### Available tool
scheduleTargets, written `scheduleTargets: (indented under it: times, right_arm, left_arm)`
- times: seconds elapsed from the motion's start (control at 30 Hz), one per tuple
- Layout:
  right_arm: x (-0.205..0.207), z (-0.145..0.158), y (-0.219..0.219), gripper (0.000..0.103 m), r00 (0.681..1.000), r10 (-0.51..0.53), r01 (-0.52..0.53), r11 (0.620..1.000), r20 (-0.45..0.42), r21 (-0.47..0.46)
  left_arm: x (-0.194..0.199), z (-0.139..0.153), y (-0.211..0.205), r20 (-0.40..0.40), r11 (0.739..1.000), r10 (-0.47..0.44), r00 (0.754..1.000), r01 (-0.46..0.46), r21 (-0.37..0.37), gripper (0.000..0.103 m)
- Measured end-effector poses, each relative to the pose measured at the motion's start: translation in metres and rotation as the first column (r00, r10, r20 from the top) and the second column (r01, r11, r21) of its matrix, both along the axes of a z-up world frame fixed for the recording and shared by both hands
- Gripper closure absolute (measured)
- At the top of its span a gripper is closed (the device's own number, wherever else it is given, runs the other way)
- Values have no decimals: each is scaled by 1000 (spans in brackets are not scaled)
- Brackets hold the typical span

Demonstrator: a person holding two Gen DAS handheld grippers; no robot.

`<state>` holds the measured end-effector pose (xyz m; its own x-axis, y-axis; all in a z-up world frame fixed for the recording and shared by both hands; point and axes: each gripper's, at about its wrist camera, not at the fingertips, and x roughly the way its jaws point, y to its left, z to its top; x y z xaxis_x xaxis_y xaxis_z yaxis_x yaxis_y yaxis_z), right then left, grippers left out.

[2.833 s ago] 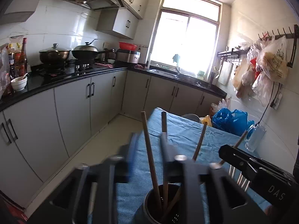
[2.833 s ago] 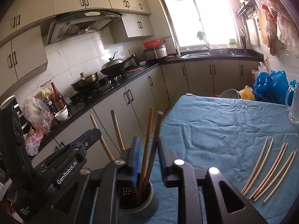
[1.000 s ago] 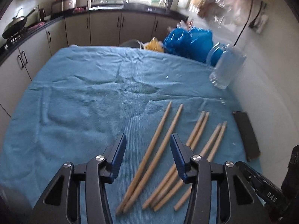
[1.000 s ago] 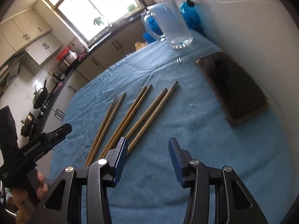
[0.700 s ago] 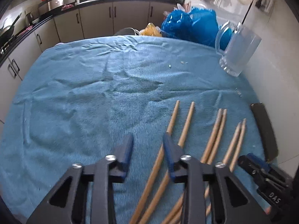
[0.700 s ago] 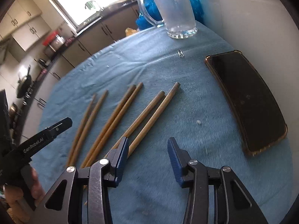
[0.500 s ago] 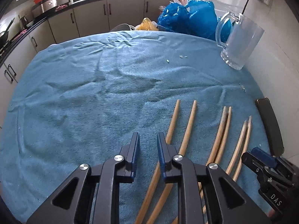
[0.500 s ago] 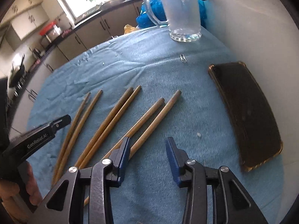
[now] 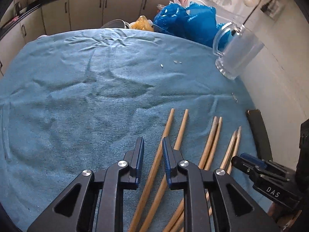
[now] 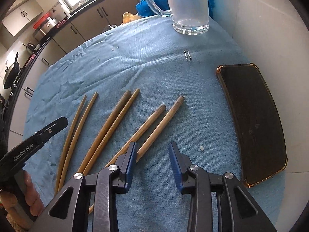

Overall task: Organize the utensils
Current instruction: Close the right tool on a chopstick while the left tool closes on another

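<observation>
- The left gripper hangs low over the blue cloth, its jaws narrowly apart with the leftmost chopstick running between them; the pads do not visibly press it.
- Six chopsticks lie in three pairs on the cloth.
- The right gripper has its jaws closing, bare cloth in the gap, the rightmost pair just beside its left finger.
- A phone lies rightmost, a glass mug behind.

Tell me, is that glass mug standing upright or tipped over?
Upright: the glass mug stands on its thick base on the blue cloth.
</observation>
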<state>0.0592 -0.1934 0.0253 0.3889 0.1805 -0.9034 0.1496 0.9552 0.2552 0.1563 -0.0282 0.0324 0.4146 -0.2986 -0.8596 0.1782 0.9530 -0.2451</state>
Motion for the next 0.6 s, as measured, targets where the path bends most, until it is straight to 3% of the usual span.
scheduleTargets:
  times: [0.23,0.43,0.6]
  right_arm:
    - [-1,1,2,67,1000,11,-11,1000,0,-7]
    - [7,1,6,71,998,34,-35,999,-50,-27]
    - [18,-1,-4,78,991,-5,6,1000,-130,11]
  left_arm:
    - [0,-7,-4,-23,1000,-25,999,25,-5,85]
    - [1,-6,-27,-31,982,-92,995,96,162,86]
    - [4,-6,-35,-33,969,-105,994,110,219,86]
